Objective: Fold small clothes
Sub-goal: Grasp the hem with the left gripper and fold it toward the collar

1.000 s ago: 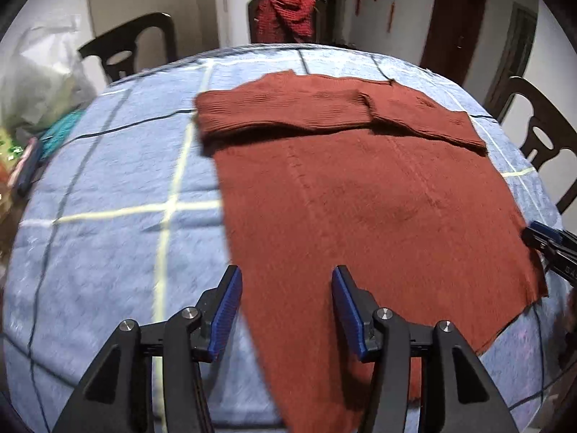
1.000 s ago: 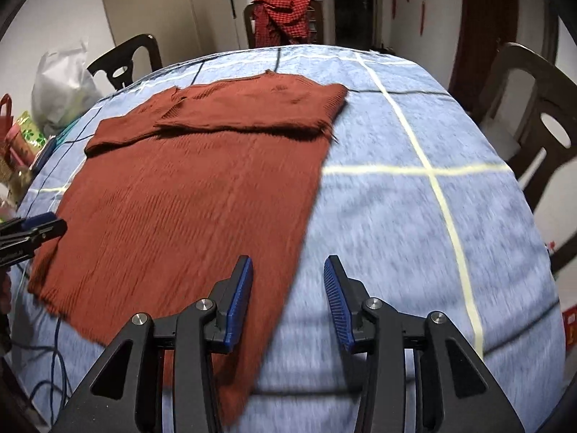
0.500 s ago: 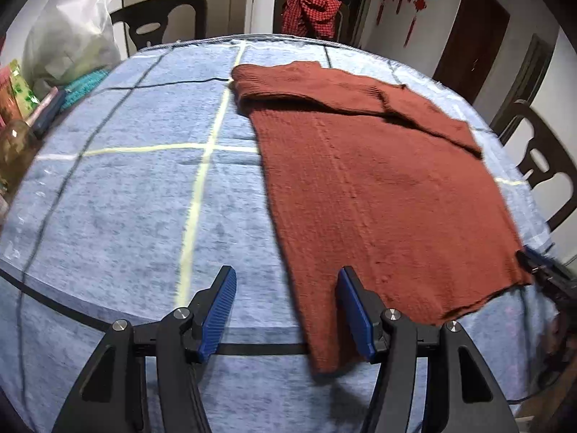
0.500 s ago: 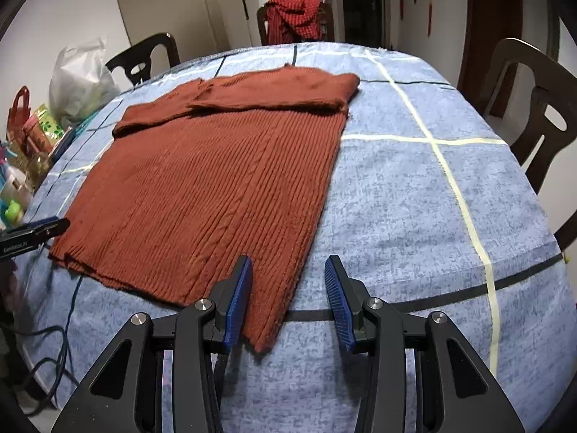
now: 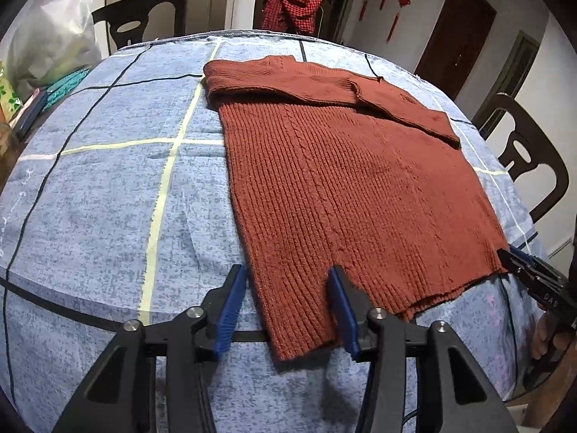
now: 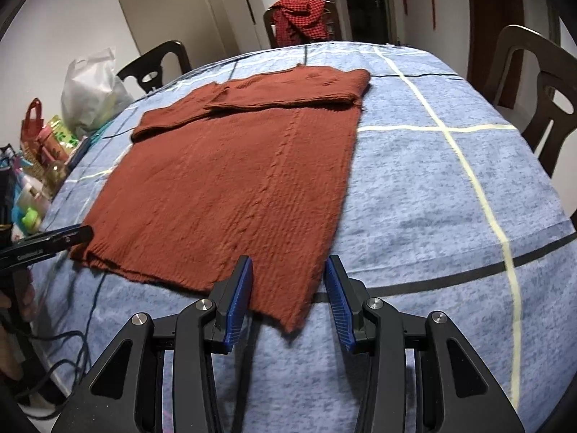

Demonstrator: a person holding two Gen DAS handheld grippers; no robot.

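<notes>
A rust-red knitted sweater (image 5: 346,180) lies flat on the blue checked tablecloth (image 5: 119,187), both sleeves folded across its top. It also shows in the right wrist view (image 6: 230,187). My left gripper (image 5: 286,306) is open, its jaws either side of the sweater's near left hem corner. My right gripper (image 6: 288,296) is open, its jaws either side of the near right hem corner. Each gripper shows at the edge of the other view: the right one (image 5: 530,270), the left one (image 6: 50,240).
Dark chairs (image 6: 533,83) stand around the table, one with a red checked cloth (image 5: 292,7) draped on it. A white plastic bag (image 6: 93,90) and several small items (image 6: 36,166) crowd the left edge. Cables (image 6: 54,353) hang off the near edge.
Both grippers have pulled back toward the near edge of the table and lowered to the sweater's hem corners. Both stay open. The sweater has not moved.
</notes>
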